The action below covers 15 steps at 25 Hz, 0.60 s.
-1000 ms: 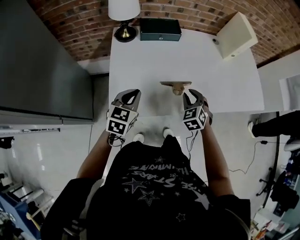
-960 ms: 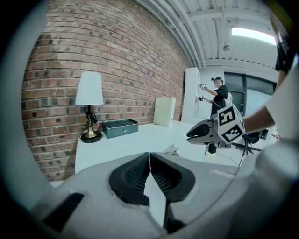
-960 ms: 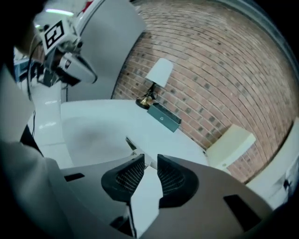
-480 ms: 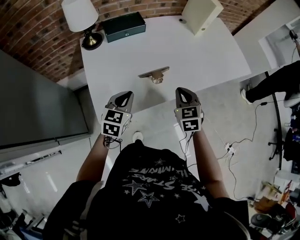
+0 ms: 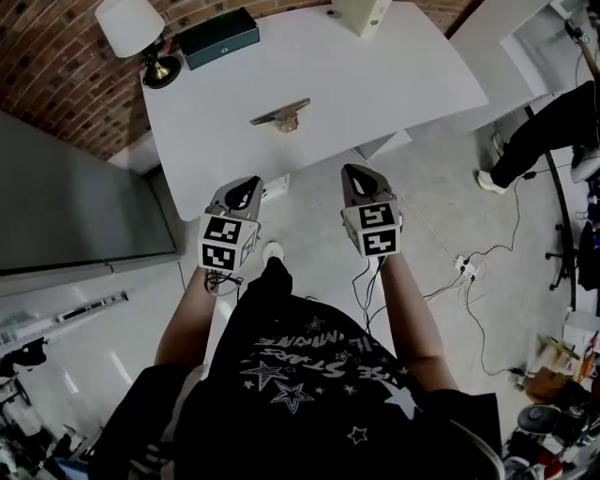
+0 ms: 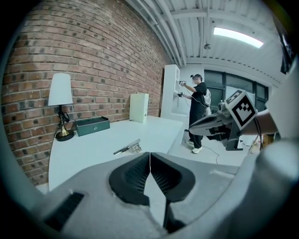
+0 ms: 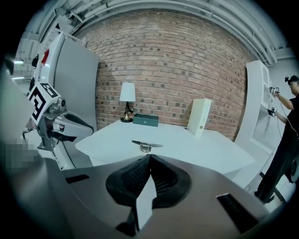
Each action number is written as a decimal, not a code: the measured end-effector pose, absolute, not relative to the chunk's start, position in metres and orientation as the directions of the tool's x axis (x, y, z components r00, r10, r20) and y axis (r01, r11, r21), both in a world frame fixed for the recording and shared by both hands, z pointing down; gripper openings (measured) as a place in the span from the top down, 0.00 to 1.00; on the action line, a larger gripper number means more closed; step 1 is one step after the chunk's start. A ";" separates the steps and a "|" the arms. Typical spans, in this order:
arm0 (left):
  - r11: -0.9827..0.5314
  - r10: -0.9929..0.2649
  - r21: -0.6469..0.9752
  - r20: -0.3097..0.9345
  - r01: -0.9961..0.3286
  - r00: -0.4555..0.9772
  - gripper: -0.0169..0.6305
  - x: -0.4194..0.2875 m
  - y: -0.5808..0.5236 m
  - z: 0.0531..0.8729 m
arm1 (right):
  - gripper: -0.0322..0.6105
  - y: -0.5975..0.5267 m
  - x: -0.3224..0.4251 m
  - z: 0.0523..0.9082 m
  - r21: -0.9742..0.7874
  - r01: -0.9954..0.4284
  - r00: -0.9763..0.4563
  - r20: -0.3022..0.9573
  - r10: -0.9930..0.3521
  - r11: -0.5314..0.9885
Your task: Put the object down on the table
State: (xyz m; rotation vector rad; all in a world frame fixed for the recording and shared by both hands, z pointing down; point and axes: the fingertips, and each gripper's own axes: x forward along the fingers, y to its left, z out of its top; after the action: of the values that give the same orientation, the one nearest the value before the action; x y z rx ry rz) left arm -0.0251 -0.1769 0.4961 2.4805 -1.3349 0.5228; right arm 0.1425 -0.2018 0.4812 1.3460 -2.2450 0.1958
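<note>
Even indoor light, fisheye bend at the rims.
A ceiling strip light (image 6: 236, 37) glows at one o'clock in the left gripper view; the white table (image 5: 375, 84) shines pale; corners go black.

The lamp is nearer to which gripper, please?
Left. The left gripper is off the table's near edge on the lamp's side; the right gripper is farther across.

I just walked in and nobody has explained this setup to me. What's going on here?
A person stands at a white table with a claw in each hand. The left claw and the right claw are both shut and empty, held by the table's near edge. The small metal object lies on the table with nothing touching it, so putting it down looks done. A lamp and a green box stand further back.
</note>
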 end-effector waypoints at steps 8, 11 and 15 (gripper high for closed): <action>-0.558 -0.738 0.044 0.431 -0.829 0.519 0.94 0.003 -0.112 0.490 | 0.95 -0.135 0.167 0.473 0.106 -0.870 -0.381 0.475 -0.793 0.482; -0.558 -0.742 0.036 0.426 -0.829 0.518 0.94 0.012 -0.089 0.485 | 0.95 -0.115 0.176 0.469 0.103 -0.867 -0.390 0.469 -0.792 0.488; -0.543 -0.752 0.044 0.419 -0.839 0.509 0.94 0.018 -0.060 0.482 | 0.95 -0.090 0.182 0.463 0.111 -0.857 -0.403 0.462 -0.790 0.503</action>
State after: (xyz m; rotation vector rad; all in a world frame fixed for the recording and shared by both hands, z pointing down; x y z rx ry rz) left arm 0.0182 -0.0604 0.4819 2.5112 -1.3506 0.5206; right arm 0.1819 -0.0902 0.4633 1.3544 -2.2905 0.1982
